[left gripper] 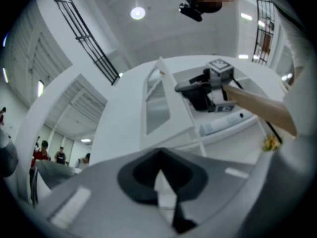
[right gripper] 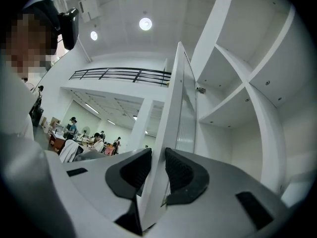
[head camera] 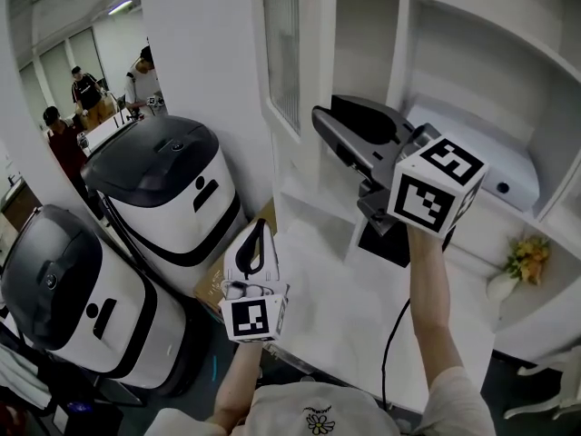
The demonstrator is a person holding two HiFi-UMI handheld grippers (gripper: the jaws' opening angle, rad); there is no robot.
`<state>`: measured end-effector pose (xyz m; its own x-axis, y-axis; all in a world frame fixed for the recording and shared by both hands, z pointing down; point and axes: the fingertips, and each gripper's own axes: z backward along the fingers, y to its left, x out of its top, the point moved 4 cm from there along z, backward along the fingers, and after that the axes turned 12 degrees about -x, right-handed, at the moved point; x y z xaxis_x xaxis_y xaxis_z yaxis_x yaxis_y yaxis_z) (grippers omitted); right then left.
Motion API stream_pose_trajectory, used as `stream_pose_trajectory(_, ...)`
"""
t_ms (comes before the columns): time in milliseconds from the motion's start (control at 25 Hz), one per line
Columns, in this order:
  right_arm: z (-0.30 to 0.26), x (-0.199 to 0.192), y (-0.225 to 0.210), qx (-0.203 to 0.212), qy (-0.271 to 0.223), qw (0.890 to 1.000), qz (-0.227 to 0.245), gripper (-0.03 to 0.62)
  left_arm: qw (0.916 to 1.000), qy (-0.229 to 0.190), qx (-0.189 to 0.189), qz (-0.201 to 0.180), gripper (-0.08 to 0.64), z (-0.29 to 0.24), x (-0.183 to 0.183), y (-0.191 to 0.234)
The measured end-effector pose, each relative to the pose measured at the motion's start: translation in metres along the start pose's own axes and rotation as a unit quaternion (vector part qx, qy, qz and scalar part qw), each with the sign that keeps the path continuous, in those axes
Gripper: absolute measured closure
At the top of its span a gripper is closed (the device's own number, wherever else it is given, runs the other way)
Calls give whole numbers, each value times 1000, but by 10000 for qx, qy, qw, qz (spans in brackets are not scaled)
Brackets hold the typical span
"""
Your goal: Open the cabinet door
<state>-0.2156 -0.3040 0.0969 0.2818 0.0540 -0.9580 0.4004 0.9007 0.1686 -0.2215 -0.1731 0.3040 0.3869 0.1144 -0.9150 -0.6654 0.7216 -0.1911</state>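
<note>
The white cabinet door with its glass panel stands swung out from the shelf unit. My right gripper reaches up to the door's free edge. In the right gripper view that door edge runs between the two black pads of my right gripper; a thin gap shows beside the left pad, so the jaws are open around it. My left gripper is lower and to the left, away from the door, tips together with nothing in them. In the left gripper view the door and the right gripper lie ahead.
Two white and black machines stand on the floor left of the cabinet. On the shelves lie a white box and a small vase of yellow flowers. A black cable hangs over the counter. People stand far off.
</note>
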Motion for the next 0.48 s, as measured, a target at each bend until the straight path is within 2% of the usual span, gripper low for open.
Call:
stream_pose_trajectory(240,-11,1,32,-500,-74,9987,116,502,10000,-52,7,-59,552,9,3,10)
stream_pose_trajectory(400,-24,1,58,-1050,-60,9940,286,502,9999,-93,118,-83,552,28,6,33)
stream_pose_trajectory(480,-32,0,70,-1156,-98,9928,298,502,9998,-85,168,-81,552,39,6,47)
